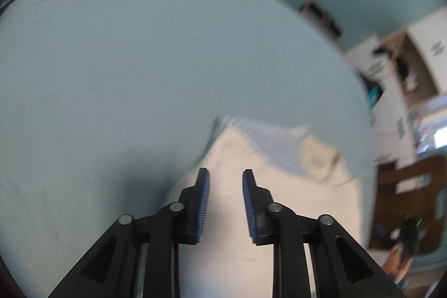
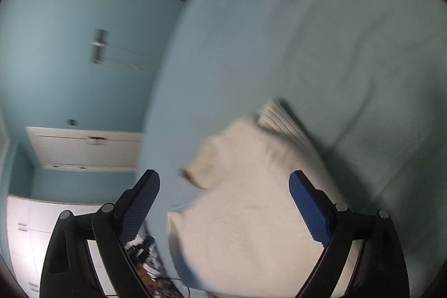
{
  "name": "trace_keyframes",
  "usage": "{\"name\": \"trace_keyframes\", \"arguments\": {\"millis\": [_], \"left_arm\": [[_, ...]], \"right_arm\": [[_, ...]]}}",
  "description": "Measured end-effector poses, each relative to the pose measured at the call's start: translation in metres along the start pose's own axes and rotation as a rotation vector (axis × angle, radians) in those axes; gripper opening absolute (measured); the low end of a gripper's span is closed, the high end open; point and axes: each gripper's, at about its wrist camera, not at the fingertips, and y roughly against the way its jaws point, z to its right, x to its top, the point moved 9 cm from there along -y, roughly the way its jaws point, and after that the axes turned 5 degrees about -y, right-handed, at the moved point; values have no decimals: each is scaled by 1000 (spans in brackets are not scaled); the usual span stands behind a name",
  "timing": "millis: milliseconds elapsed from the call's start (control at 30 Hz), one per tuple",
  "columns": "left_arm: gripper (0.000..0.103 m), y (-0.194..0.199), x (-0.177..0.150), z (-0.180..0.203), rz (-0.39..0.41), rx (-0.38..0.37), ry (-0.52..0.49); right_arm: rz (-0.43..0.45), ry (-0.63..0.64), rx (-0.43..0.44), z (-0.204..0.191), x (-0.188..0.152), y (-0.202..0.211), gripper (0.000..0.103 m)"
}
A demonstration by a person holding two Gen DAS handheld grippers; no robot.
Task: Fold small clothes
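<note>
blue bed sheet (image 1: 117, 52) under both parted, empty hand-held grippers (image 1: 225, 178) (image 2: 223, 180)

We found no readable text, label, brand, number or sign anywhere; both views were motion-blurred.

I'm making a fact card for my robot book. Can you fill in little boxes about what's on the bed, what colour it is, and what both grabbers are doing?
surface: light blue bed sheet
clothing: one cream-white garment lying on the sheet, blurred
garment state: looks partly folded, with ribbed edge showing; exact shape unclear
left gripper: open a little, above the garment, nothing pinched
right gripper: open wide, over the garment, nothing pinched
background: blue wall, white cupboards
</note>
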Motion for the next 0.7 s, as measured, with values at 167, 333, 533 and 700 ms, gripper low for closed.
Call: {"name": "trace_keyframes", "arguments": {"millis": [167, 333, 533, 700], "left_arm": [[83, -31, -21, -6, -6, -80, -102], [99, -45, -21, 7, 4, -192, -174], [60, -83, -35, 2, -144, -120, -197], [12, -46, -41, 2, -25, -99, -320]], "right_arm": [[24, 255, -344, 43, 11, -31, 92], [-50, 409, -352, 21, 15, -67, 92], [-86, 571, -506, 8, -4, -102, 39], [76, 725, -569, 7, -36, -72, 11]]}}
